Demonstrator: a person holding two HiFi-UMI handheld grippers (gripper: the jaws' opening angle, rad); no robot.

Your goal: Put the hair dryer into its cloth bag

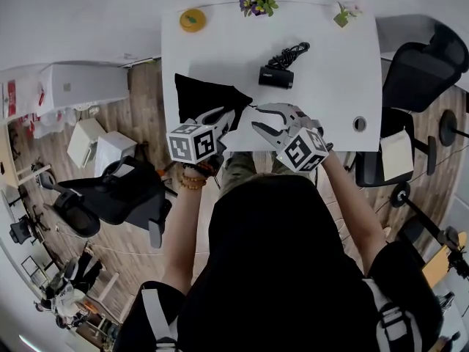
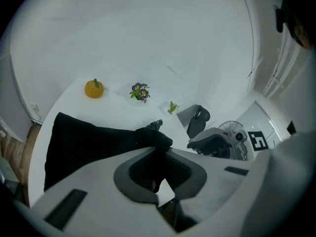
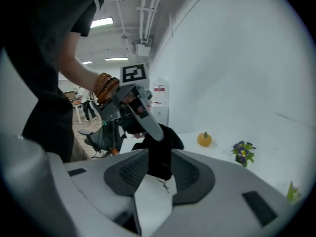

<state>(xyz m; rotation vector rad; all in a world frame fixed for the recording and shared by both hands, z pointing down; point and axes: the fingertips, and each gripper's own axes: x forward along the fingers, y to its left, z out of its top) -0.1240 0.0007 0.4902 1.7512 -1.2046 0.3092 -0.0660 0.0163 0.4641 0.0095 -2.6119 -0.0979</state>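
Note:
The black cloth bag (image 1: 203, 97) lies flat on the white table (image 1: 330, 86), with its bunched mouth toward the table's near edge. My left gripper (image 1: 231, 116) is shut on that bunched mouth (image 2: 157, 141). My right gripper (image 1: 259, 120) faces it from the right. Its jaws stand apart, and a fold of the bag's cloth (image 3: 161, 149) hangs between the pads without being pinched. The black hair dryer (image 1: 276, 76) rests farther back on the table, its coiled cord (image 1: 290, 53) behind it. Neither gripper touches it.
An orange ornament (image 1: 193, 20), a pot of purple flowers (image 1: 257, 4) and a small green plant (image 1: 343, 15) line the table's far edge. A cable hole (image 1: 359, 124) sits near the right edge. Office chairs stand to the right (image 1: 418, 72) and the left (image 1: 117, 193).

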